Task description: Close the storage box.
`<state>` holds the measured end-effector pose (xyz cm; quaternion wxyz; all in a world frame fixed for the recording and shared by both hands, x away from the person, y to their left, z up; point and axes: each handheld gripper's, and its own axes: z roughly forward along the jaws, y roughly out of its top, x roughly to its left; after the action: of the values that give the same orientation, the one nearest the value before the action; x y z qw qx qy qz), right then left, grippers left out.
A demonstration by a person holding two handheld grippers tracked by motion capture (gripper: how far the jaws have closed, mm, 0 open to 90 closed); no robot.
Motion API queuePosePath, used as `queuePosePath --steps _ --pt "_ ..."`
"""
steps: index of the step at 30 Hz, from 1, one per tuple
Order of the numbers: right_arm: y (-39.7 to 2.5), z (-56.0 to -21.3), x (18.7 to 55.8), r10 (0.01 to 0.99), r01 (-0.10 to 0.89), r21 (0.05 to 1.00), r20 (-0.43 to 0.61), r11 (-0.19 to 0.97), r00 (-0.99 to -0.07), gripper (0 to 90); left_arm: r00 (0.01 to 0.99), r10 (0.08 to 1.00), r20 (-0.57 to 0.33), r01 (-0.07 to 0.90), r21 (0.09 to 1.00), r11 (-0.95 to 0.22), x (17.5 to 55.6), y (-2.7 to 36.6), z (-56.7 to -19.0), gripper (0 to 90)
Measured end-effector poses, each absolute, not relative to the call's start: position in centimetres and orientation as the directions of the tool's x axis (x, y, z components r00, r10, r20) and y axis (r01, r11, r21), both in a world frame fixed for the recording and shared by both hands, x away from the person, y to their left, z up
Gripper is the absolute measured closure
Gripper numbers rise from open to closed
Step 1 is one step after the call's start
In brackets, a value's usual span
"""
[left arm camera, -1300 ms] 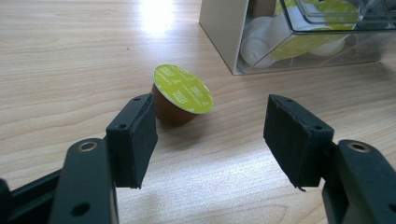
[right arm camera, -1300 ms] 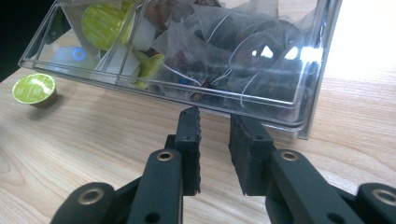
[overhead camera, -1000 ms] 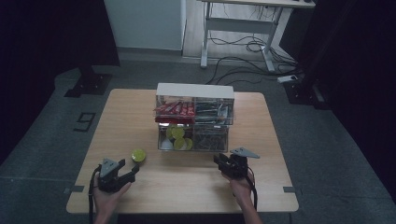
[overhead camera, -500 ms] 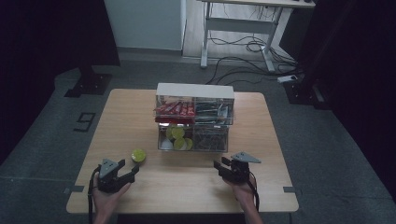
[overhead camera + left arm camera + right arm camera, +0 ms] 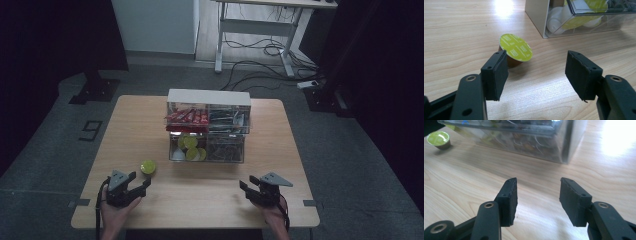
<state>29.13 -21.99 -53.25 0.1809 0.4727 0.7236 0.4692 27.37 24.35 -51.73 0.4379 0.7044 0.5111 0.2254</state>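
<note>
Capsule (image 5: 516, 47) unmoved; left gripper (image 5: 541, 72) slightly nearer.

Am looking into lab or test studio, not home. Black curtains (image 5: 55, 30) hanging along left and right sides, closing off bay. Grey carpeted floor (image 5: 345, 150) running under lone wooden desk (image 5: 200, 200). Loose cables (image 5: 260, 50) trailing across floor beyond desk's far edge, under metal-framed bench (image 5: 260, 25). Stand base (image 5: 95, 90) sitting off desk's far left corner. Tape marks showing by desk's near corners.
</note>
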Motion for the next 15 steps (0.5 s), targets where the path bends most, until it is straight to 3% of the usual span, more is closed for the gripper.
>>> queuePosePath --steps 15 --pt "-24.4 -54.0 28.6 0.889 0.538 0.839 0.185 0.079 -0.419 46.4 0.388 0.913 -0.127 0.53 0.841 -0.108 27.5 24.0 -52.0 35.3"
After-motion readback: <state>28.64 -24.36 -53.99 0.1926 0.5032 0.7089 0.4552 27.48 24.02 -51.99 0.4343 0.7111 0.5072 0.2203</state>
